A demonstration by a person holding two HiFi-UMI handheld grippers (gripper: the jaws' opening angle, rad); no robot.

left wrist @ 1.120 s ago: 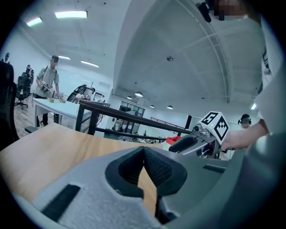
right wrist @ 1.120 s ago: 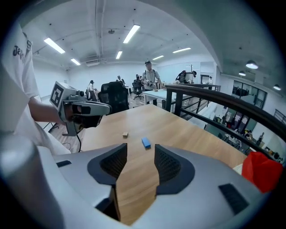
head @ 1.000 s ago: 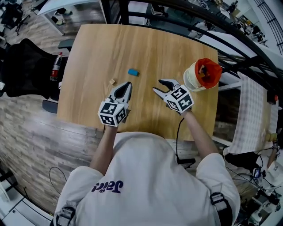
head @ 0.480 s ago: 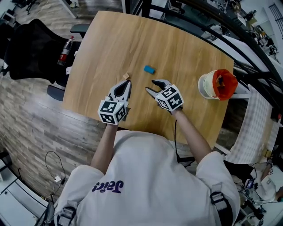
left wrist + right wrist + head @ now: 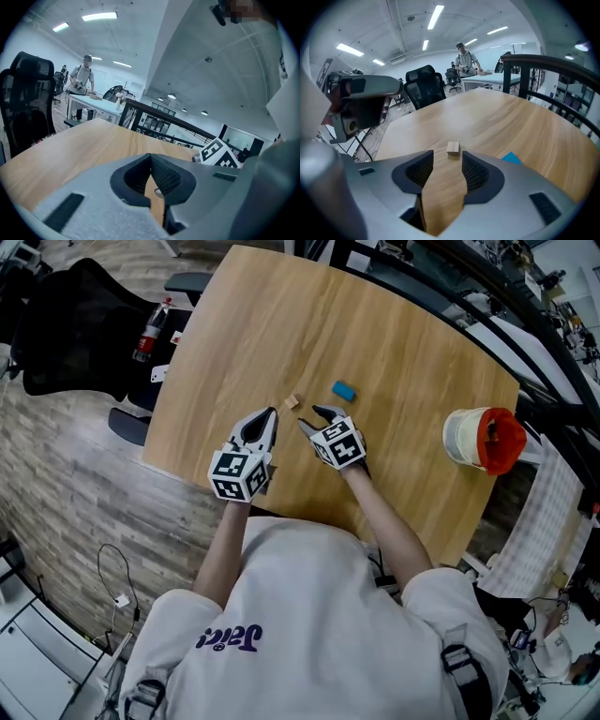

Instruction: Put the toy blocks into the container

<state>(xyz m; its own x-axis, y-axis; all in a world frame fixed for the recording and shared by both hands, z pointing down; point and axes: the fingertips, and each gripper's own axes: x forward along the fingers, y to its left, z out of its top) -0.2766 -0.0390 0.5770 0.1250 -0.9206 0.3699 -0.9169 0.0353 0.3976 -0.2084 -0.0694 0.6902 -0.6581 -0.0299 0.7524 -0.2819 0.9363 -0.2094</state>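
The wood block (image 5: 292, 401) lay on the table (image 5: 281, 324), a small, nearly cubic piece with no clear long axis. In the right gripper view it (image 5: 453, 148) sat just past the jaw tips, in line with the gap and facing it squarely. The right gripper (image 5: 311, 418) was therefore the nearer one. It hung just short of the block, tilted down at it, its jaws parted wider than the block and holding nothing. Judged from this, only a short push forward and down was needed before closing.

The left gripper (image 5: 270, 415) was close on the block's other side, a little further off. Its jaws were pressed together with nothing between them, so it looked to be standing by.

The blue block (image 5: 344, 390) lay flat beyond the wood block on the right gripper's side — near it but not touching — with its long axis slanted across the table. The container (image 5: 464, 437), cream-walled with an orange-red inside, stood well apart from the wood block, further that way and near the table's edge — a long carry.

The table was bare pale wood otherwise. Well beyond the block on the left gripper's side a black chair (image 5: 75, 324) stood on a plank floor (image 5: 66, 484). The room around was a large, strip-lit workspace.
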